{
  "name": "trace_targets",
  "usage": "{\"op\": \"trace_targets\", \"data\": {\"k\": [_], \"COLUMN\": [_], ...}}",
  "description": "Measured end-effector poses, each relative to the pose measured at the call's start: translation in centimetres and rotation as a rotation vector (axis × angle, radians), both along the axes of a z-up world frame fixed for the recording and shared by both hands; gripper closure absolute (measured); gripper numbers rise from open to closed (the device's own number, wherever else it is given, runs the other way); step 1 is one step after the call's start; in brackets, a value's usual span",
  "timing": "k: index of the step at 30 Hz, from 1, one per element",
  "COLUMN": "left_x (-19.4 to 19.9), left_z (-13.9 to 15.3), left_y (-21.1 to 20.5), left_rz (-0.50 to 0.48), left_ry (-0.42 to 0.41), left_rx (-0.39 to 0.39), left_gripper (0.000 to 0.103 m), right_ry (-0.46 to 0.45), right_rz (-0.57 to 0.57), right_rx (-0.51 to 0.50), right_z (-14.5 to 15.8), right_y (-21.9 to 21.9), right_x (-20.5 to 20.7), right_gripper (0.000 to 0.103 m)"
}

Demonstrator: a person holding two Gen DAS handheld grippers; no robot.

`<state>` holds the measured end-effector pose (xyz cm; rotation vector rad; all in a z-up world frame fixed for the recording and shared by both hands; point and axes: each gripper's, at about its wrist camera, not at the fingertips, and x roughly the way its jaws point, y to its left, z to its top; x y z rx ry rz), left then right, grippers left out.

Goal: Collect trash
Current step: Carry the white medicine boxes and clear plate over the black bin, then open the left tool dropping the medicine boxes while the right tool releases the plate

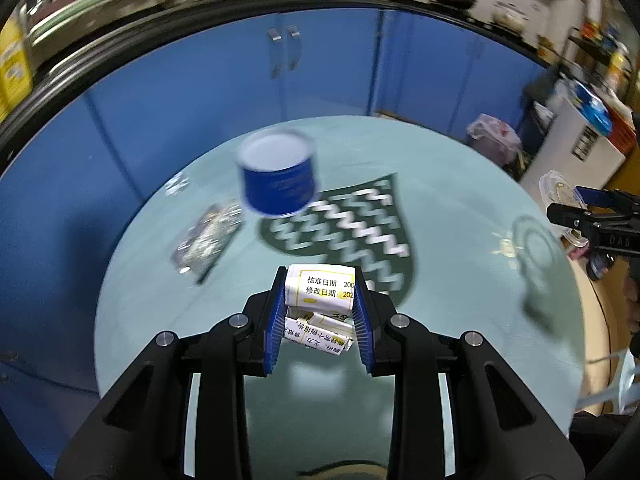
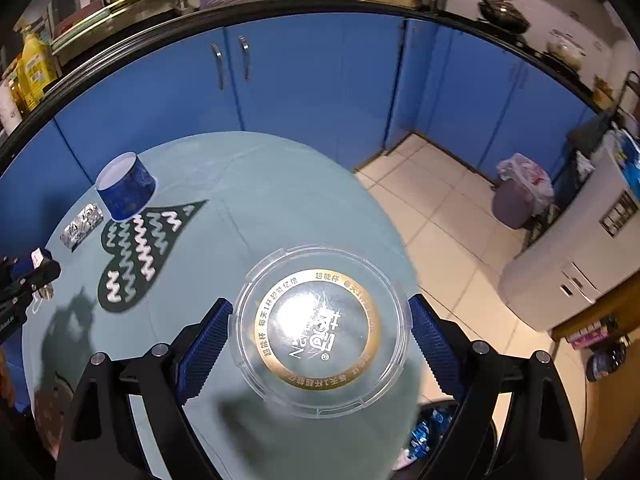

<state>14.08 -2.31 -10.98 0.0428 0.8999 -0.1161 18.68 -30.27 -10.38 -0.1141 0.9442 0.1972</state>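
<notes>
Two bits of trash are already in hand here. The left claw (image 1: 320, 312) is pinched shut on a folded paper leaflet (image 1: 320, 290), which sticks out past the tips toward 12 o'clock, above the table (image 1: 460, 200). Paper like that weighs nothing and squashes easily, so a bite across the thick folded bundle looks safe; the loose folds hanging lower down are what I'd guess could slip free.

The right claw (image 2: 320, 336) has a clear plastic lid (image 2: 322, 330) spanning its wide jaws, the rim against the blue pads at 9 and 3 o'clock. It's thin, light and slick, probably a bit springy, so an edge-to-edge hold could pop out if squeezed too hard. Gripping across the rim seems the only real option.

Not picked up yet: a blue paper cup (image 1: 278, 174) upside down at 11 o'clock in the left view, and a foil wrapper (image 1: 208, 236) at 10 o'clock, lying flat. The cup should crush easily, so I'd take it round the wall. The wrapper lies flat, so it may be fiddly to grab.
</notes>
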Motion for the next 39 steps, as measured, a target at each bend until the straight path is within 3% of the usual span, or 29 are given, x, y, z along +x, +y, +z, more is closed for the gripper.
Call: {"op": "trace_targets", "data": {"k": [12,23,30,39], "left_x": [-0.5,-1.7,-2.7,-3.7], "left_z": [2.0,2.2,2.5,2.2], "left_y": [-11.5,-23.8,-29.7,-34.7], "left_rz": [-0.242,-0.502,-0.614,-0.707], "left_ry": [-0.033,-0.037,-0.044,-0.036], "left_rx": [0.031,0.042,0.059,0.073], "left_gripper": [0.072,0.072,0.071,0.071], "right_ry": [-0.012,0.036,0.065,0.079], "right_rz": [-0.163,-0.328,-0.363,-0.392], "right_rx": [0.022,0.078,0.139,0.142], "right_z": [0.3,-1.9,-3.4,-4.8], "right_y": [-9.6,-17.6,-20.2,-22.2], "right_x": [-6.3,-10.8,-12.1,-13.1], "right_gripper": [0.017,0.017,0.016,0.016]}}
